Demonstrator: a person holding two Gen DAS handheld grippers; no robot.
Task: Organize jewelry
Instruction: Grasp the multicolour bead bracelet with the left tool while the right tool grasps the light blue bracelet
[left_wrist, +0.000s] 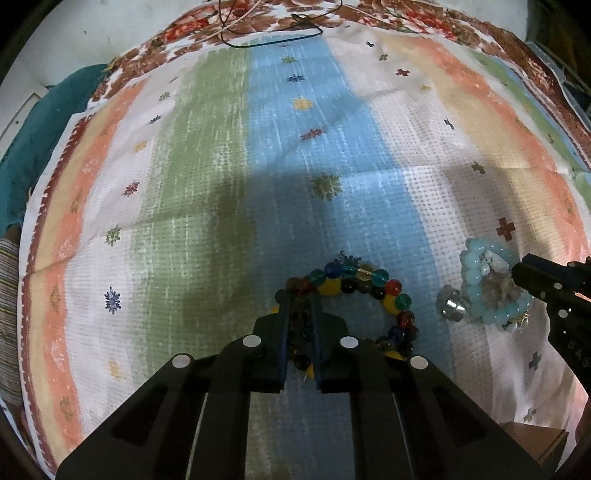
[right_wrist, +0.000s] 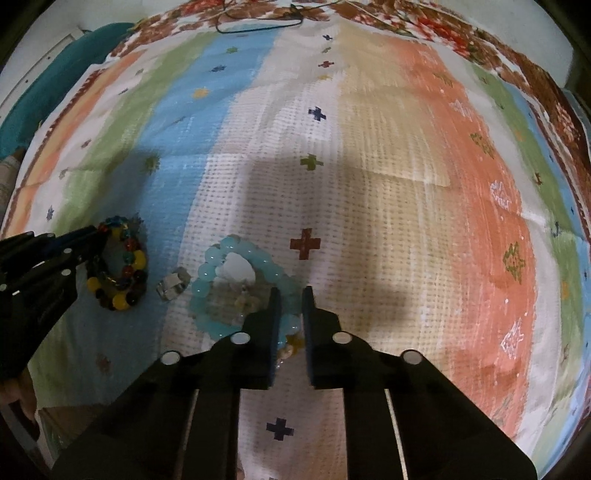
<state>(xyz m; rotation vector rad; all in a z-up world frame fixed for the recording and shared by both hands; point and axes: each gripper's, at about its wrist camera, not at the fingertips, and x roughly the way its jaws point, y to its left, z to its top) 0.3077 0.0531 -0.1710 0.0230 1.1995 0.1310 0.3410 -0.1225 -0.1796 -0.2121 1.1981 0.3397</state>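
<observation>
A bracelet of multi-coloured beads (left_wrist: 373, 286) lies on the striped cloth (left_wrist: 207, 177). My left gripper (left_wrist: 298, 299) is shut on its left side, and dark beads show between the two fingers. To its right lie a small silver ring (left_wrist: 451, 306) and a light blue bead bracelet (left_wrist: 480, 295) with pale stones heaped inside it. In the right wrist view my right gripper (right_wrist: 291, 299) is shut on the right side of the light blue bracelet (right_wrist: 207, 273). The ring (right_wrist: 171, 286) sits between it and the multi-coloured bracelet (right_wrist: 127, 273). Both grippers point steeply down.
A thin black cord (left_wrist: 273, 40) loops at the cloth's far edge. A teal cushion (left_wrist: 44, 122) lies past the left edge. A brown box corner (left_wrist: 535, 439) shows near the front. The cloth (right_wrist: 406, 184) stretches wide to the right of the jewelry.
</observation>
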